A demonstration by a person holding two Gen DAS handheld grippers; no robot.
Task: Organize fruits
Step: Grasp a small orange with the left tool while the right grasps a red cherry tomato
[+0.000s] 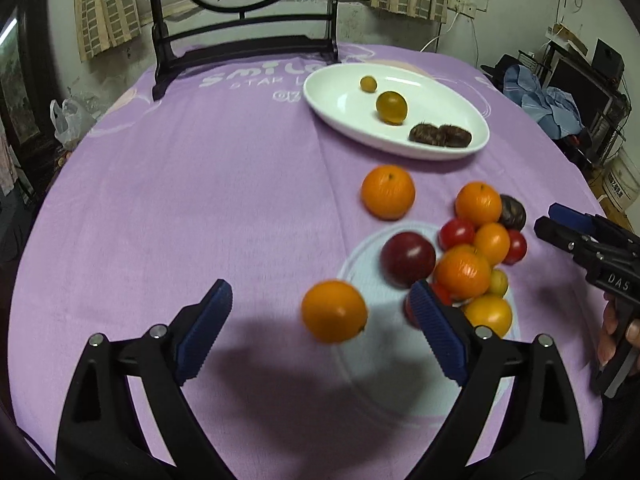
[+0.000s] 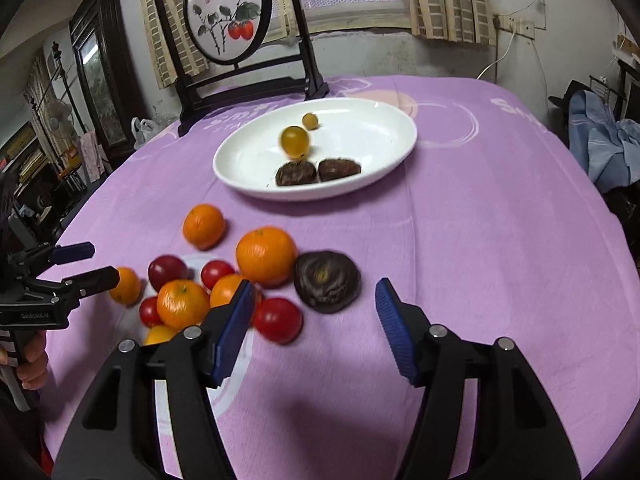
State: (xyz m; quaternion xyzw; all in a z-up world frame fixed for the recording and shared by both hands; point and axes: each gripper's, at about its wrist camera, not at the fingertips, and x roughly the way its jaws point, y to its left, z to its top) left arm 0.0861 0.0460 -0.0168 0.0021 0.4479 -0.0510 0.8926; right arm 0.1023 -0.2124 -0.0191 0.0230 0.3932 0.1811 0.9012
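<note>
A white oval plate at the back holds two yellow-green tomatoes and two dark brown fruits. A pile of oranges, red tomatoes and a plum lies on the purple cloth. My left gripper is open, with a lone orange between its fingers. My right gripper is open just before a dark wrinkled fruit and a red tomato.
A black wooden stand with a round painted screen stands at the table's far edge. The table's right edge borders clutter and blue cloth. A separate orange lies between pile and plate.
</note>
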